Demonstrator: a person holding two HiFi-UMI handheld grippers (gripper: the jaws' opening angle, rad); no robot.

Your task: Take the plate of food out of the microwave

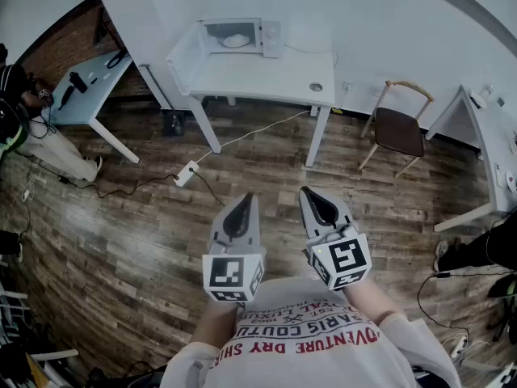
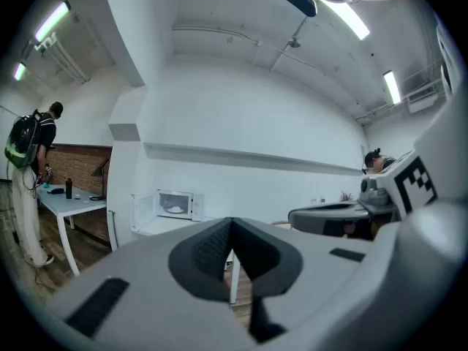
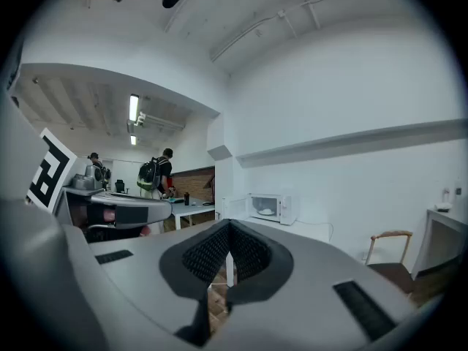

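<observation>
White table (image 1: 266,79): microwave (image 1: 272,37) door open | plate (image 1: 235,40) inside, pale mound | left gripper (image 1: 250,199), right gripper (image 1: 307,192) closed, empty

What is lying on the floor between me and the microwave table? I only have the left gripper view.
Observer: A white power strip lies on the wood floor ahead and slightly left. Its cable runs toward the table.
Operator: Is the right gripper carrying anything?
Observer: No. The right gripper has its jaws together with nothing between them.
Operator: Anything beside the table?
Observer: A wooden chair stands to the table's right, apart from it.
</observation>
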